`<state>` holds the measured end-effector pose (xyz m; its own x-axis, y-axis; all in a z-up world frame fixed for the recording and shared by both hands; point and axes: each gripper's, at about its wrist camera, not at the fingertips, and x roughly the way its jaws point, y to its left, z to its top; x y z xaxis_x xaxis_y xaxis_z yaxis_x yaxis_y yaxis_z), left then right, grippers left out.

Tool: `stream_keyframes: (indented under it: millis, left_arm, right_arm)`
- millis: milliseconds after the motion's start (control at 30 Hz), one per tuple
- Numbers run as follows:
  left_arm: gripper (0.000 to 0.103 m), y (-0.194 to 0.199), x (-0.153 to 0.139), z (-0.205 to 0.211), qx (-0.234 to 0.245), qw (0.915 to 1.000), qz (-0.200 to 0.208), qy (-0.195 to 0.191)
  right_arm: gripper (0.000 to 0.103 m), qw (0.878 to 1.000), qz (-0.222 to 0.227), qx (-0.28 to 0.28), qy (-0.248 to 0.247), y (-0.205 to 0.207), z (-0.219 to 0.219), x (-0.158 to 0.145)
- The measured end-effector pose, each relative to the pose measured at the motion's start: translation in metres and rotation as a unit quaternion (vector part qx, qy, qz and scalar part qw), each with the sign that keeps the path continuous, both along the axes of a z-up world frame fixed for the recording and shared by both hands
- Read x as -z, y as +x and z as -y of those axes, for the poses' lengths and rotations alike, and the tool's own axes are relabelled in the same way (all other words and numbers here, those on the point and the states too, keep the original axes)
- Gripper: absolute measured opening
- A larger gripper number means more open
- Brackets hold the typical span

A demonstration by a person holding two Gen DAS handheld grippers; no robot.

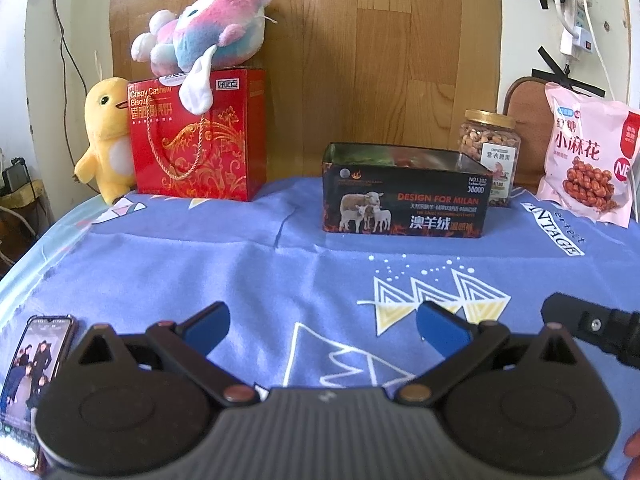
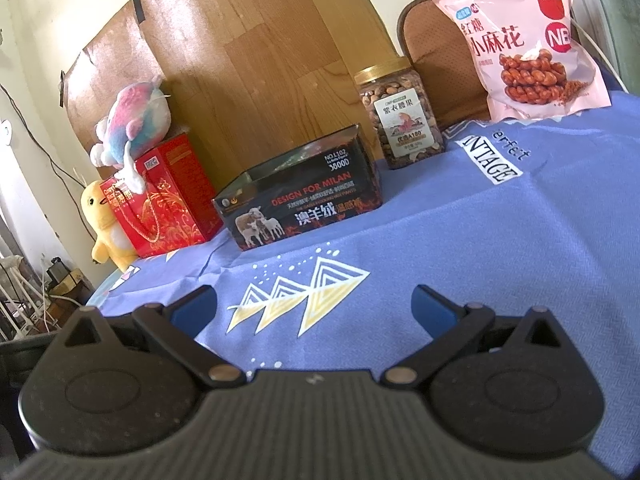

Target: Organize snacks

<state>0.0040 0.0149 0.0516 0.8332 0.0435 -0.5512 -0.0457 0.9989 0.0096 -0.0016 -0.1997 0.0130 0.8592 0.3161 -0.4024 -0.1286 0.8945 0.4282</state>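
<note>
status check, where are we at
Left gripper and right gripper open, empty. Nut jar and snack bag behind open box. Nothing between.

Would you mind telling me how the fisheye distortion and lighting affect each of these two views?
Left wrist view: the tablecloth edge bows strongly, corners vignette dark, and the phone screen is stretched at the rim. Right wrist view: the horizon tilts, the pink snack bag looks slightly washed by daylight, and the black box stays sharp.

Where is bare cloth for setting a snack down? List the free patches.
Free: the blue tablecloth between the black open tin box and the hand-held grippers, and the gap between box and red gift bag. Crowded: the back right, nut jar beside pink snack bag.
</note>
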Motion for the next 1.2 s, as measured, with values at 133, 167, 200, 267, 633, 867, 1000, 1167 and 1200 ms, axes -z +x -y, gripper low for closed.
stream_keyframes:
  millis: [133, 167, 200, 267, 633, 867, 1000, 1167, 1200]
  left_arm:
    - [0.103, -0.0011, -0.0011, -0.0016, 0.001, 1.0, 0.001, -0.004]
    - [0.103, -0.0014, -0.0013, -0.0016, 0.001, 1.0, 0.003, -0.003]
    - [0.103, -0.0016, -0.0015, -0.0016, 0.0, 1.0, 0.003, -0.003]
    - [0.103, -0.0017, -0.0017, -0.0019, -0.001, 1.0, 0.003, -0.003]
    - [0.103, 0.0004, -0.0005, -0.004, -0.004, 1.0, -0.001, -0.001]
    - [0.103, -0.0006, -0.0022, -0.0052, -0.008, 1.0, 0.003, 0.002]
    - [0.103, -0.0029, -0.0055, -0.0064, -0.015, 0.9998, 0.014, 0.005]
    - [0.103, -0.0035, -0.0079, -0.0062, -0.022, 0.9994, 0.021, 0.016]
    - [0.103, -0.0035, -0.0083, -0.0066, -0.023, 0.9994, 0.021, 0.015]
  right_arm:
    - [0.103, 1.0, 0.002, -0.001, -0.001, -0.0006, 0.0006, -0.0007]
    - [0.103, 1.0, 0.002, -0.001, -0.001, -0.0007, 0.0004, -0.0007]
    - [0.103, 1.0, 0.001, -0.001, 0.0, -0.0006, 0.0006, -0.0005]
    - [0.103, 1.0, 0.001, -0.001, 0.0, -0.001, 0.0004, -0.0009]
    - [0.103, 1.0, 0.0, -0.001, 0.001, -0.0006, 0.0018, 0.0001]
    - [0.103, 1.0, 0.002, -0.002, 0.0, -0.0012, 0.0019, -0.0007]
    - [0.103, 1.0, 0.007, -0.001, -0.005, -0.0027, 0.0013, -0.0016]
    - [0.103, 1.0, 0.011, -0.004, -0.009, -0.0034, 0.0009, -0.0021]
    - [0.103, 1.0, 0.011, -0.004, -0.009, -0.0033, 0.0009, -0.0021]
